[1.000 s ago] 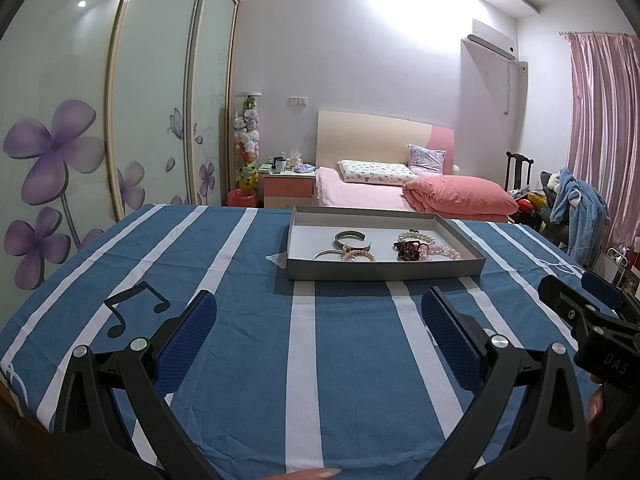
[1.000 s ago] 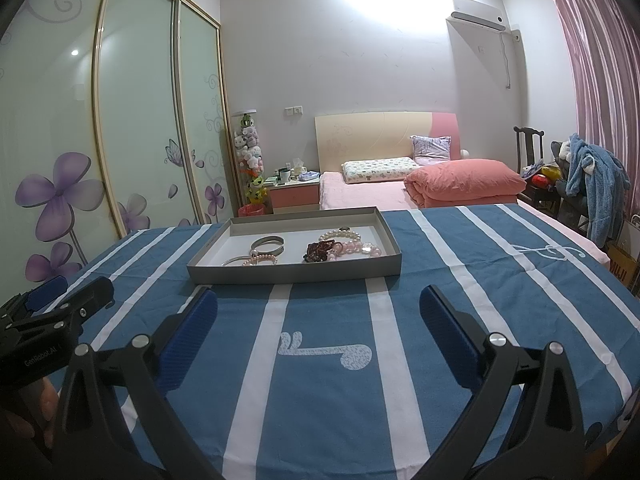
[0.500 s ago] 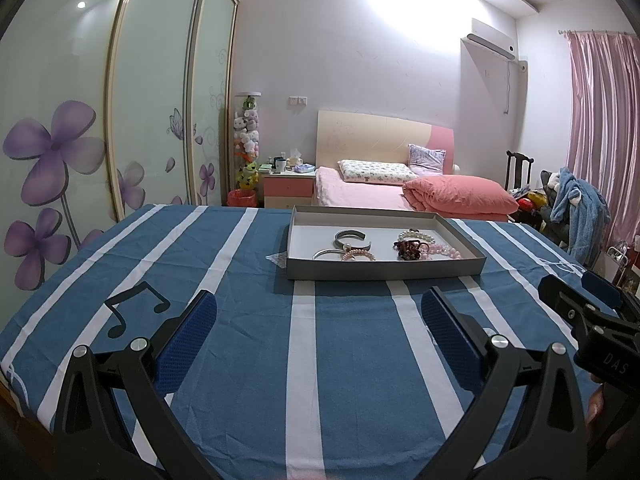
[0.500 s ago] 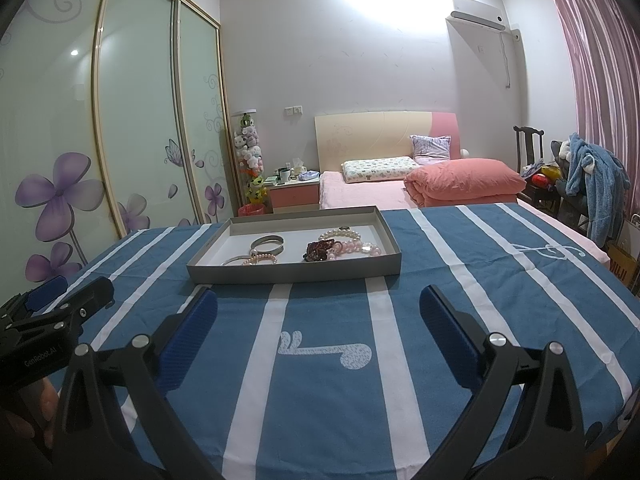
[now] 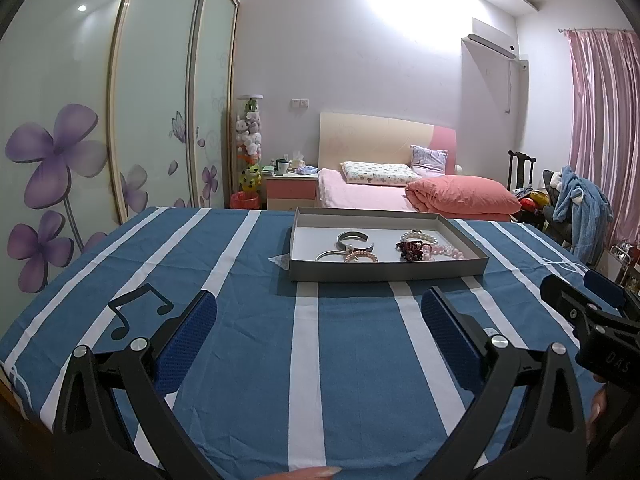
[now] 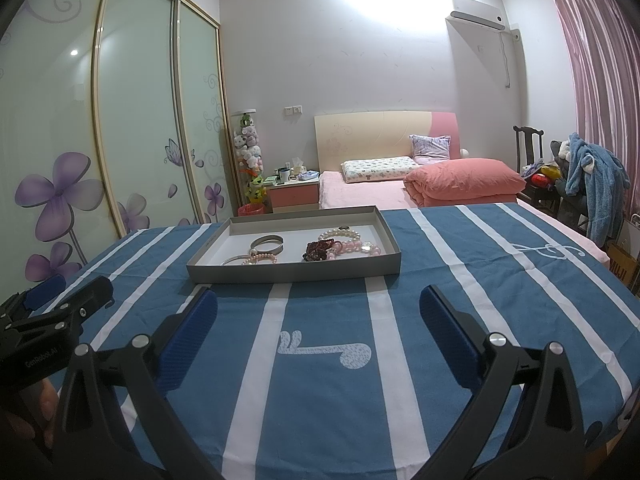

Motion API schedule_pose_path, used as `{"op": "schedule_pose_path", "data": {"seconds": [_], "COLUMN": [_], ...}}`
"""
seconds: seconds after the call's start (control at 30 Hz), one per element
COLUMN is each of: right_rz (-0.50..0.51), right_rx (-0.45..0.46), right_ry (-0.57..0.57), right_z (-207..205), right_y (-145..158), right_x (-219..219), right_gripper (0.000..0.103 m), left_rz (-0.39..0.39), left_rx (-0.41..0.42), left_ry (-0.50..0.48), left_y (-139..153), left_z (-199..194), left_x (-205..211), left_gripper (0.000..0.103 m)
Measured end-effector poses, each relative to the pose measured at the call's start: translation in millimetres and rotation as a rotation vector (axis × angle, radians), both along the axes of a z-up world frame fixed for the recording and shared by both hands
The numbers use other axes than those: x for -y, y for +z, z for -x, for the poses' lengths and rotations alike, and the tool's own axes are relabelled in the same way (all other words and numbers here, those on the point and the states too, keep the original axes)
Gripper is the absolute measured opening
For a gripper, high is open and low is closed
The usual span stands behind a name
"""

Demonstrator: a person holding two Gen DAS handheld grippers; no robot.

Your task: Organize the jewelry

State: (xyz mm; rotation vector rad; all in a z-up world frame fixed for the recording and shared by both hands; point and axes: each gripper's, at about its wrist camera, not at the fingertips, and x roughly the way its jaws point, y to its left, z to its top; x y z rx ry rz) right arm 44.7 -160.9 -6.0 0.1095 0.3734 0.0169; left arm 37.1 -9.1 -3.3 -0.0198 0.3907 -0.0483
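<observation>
A shallow grey tray sits on the blue striped table, ahead of both grippers. In it lie a silver cuff, a pink bead bracelet, a dark red bracelet, a white pearl bracelet and pale pink beads. My left gripper is open and empty, well short of the tray. My right gripper is open and empty, also short of it.
A small clear plastic scrap lies at the tray's left side. The blue and white striped cloth covers the table. Beyond are a pink bed, a nightstand, wardrobe doors on the left and a chair with clothes on the right.
</observation>
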Motion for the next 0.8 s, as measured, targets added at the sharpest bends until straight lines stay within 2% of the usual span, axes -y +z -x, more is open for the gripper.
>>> {"op": "schedule_pose_path", "data": {"seconds": [0.8], "right_rz": [-0.001], "right_rx": [-0.001], "right_ry": [0.000], "right_z": [-0.2], "right_y": [0.3], "right_x": [0.3], "right_gripper": [0.099], "left_rz": [0.000], "left_rx": [-0.003], "left_ry": [-0.001], "left_y": [0.3], "left_z": [-0.4], "left_x": [0.8], "left_gripper": [0.101]}}
